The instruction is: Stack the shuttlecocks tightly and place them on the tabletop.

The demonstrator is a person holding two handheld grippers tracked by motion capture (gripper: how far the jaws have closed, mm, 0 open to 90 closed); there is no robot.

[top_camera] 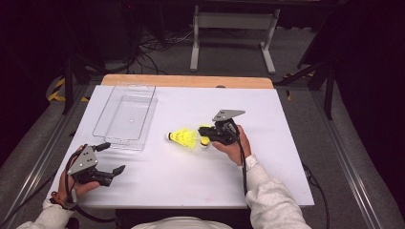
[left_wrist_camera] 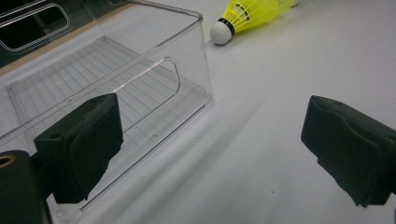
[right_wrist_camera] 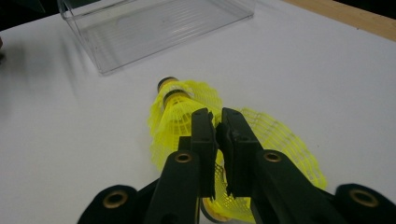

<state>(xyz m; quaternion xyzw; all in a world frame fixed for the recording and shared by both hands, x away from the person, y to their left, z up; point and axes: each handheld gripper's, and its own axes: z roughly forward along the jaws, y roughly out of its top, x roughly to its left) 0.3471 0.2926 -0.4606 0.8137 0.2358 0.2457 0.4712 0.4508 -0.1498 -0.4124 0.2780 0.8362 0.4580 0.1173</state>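
Right hand-held gripper (right_wrist_camera: 217, 135) sits low in my view, jaws nearly together, pinching the yellow net skirt of a shuttlecock (right_wrist_camera: 187, 112) lying on the white table (right_wrist_camera: 327, 74). At the lower left of the high view my left hand-held gripper (top_camera: 112, 160) rests spread wide. Farther up sits the clear tray (top_camera: 125, 117).
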